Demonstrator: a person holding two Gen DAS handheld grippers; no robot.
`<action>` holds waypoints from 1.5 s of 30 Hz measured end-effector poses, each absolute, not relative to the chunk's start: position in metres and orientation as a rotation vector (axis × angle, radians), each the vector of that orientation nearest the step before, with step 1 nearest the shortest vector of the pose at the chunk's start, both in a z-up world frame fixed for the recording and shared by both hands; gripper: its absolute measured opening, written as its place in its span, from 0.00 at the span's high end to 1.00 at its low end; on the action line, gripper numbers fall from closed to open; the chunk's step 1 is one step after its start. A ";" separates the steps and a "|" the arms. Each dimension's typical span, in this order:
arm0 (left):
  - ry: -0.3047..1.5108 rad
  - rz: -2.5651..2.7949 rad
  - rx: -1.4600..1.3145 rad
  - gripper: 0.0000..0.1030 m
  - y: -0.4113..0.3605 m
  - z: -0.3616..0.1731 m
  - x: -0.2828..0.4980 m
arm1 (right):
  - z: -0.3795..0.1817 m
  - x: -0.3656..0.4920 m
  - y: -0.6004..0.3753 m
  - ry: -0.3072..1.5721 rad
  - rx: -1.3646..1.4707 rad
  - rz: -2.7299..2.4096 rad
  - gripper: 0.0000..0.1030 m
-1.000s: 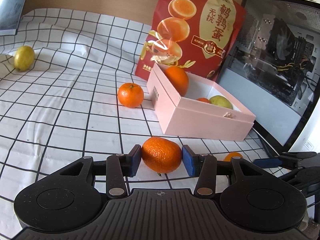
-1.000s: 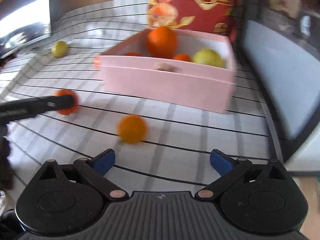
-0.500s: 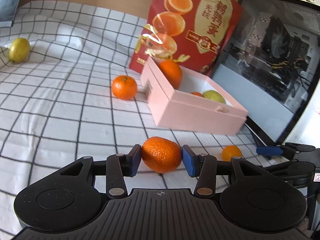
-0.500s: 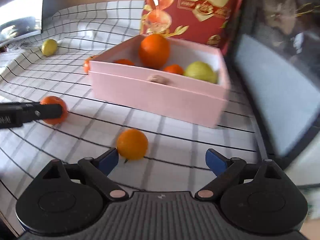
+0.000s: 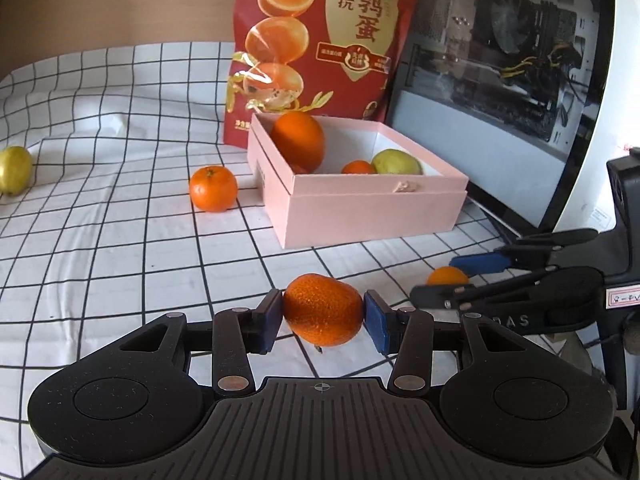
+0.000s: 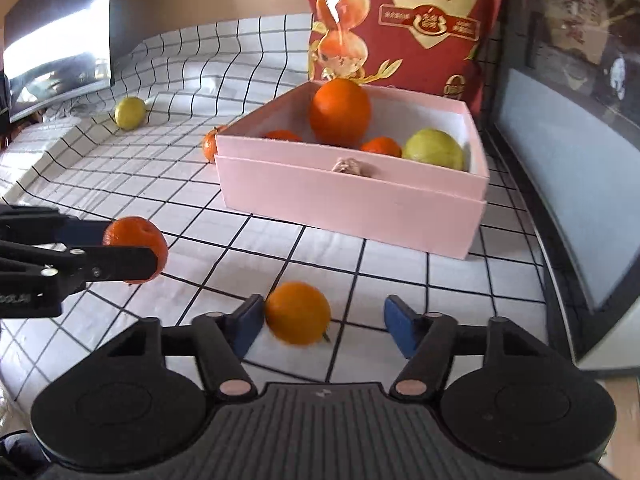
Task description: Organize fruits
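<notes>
Mandarin (image 5: 323,309): clamped between both pads of the left gripper (image 5: 323,317), above the checked cloth (image 5: 100,260). Small orange (image 6: 297,313): on the cloth between the wide-spread fingers of the right gripper (image 6: 324,324), beside its left pad. Pink box (image 6: 352,204): beyond, holding a large orange (image 6: 340,112), small mandarins, a green fruit (image 6: 434,149). Loose mandarin (image 5: 213,188): left of box
</notes>
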State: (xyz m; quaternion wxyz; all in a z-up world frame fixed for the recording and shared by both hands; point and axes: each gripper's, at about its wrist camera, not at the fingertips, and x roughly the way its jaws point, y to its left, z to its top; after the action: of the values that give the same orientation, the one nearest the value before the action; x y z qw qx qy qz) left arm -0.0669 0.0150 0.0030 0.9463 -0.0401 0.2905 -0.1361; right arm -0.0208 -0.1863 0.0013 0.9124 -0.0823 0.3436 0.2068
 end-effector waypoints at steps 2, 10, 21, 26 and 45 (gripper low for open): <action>0.596 -0.276 -0.076 0.52 0.014 0.001 -0.067 | 0.000 -0.017 -0.182 0.705 -0.174 0.427 0.51; 0.585 -0.310 0.004 0.52 -0.004 0.004 -0.074 | 0.005 -0.029 -0.185 0.692 -0.206 0.422 0.68; 0.507 -0.376 -0.059 0.52 -0.004 0.039 -0.052 | 0.045 -0.019 -0.202 0.638 -0.137 0.382 0.68; 0.444 -0.405 -0.180 0.52 0.004 0.082 0.010 | 0.121 0.004 -0.199 0.509 -0.087 0.371 0.68; 0.467 -0.424 -0.273 0.53 0.008 0.035 0.097 | 0.134 0.134 -0.166 0.615 -0.077 0.094 0.68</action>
State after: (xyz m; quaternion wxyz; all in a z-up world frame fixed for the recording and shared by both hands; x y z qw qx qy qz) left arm 0.0971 0.0081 0.0350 0.9416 -0.1336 0.2287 -0.2081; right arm 0.1340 -0.1663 0.1342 0.9513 -0.0380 0.3023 0.0462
